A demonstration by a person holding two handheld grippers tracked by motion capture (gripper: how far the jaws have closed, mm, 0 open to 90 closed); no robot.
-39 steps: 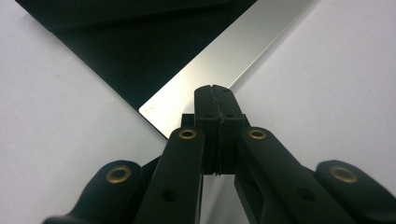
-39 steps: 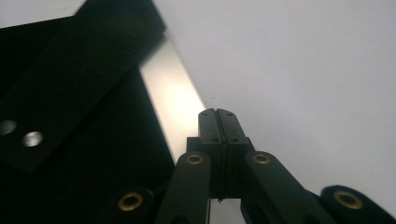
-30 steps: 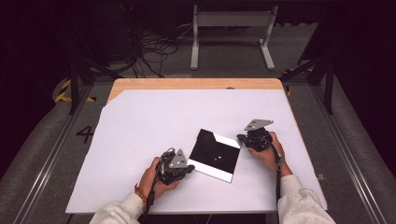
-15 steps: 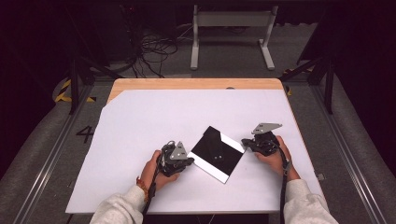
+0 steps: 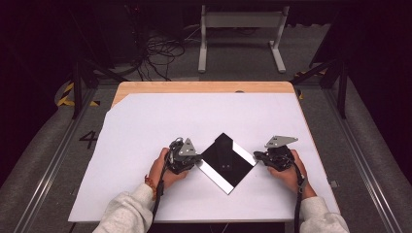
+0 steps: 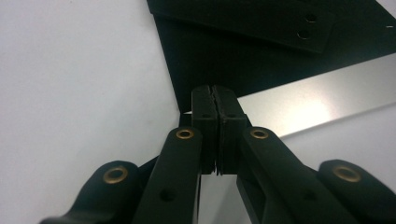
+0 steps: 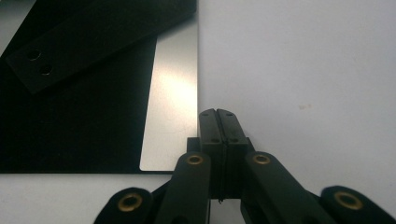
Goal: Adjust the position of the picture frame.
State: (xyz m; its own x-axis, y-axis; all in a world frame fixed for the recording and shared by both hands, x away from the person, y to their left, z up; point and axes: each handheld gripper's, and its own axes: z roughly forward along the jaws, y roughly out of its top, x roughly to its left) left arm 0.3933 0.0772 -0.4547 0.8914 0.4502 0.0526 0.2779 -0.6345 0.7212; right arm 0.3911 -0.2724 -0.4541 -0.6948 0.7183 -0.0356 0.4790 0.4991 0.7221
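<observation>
Both grippers, left (image 5: pixel 194 159) and right (image 5: pixel 257 156), have closed, empty fingers nudging the plate's (image 5: pixel 224 160) nine- and three-o'clock corners; uneven pushes could spin it.

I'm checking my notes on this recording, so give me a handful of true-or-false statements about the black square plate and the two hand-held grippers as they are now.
1. The black plate lies between the left hand-held gripper and the right hand-held gripper. True.
2. The plate sits square to the table edges. False: in the high view it is turned like a diamond, one corner pointing away from the person.
3. Both grippers have their jaws shut. True: in each gripper view the jaws meet with nothing between them.
4. The plate is lifted off the table. False: it lies flat on the white surface.
5. The plate has pale strips along its edges. True.
</observation>
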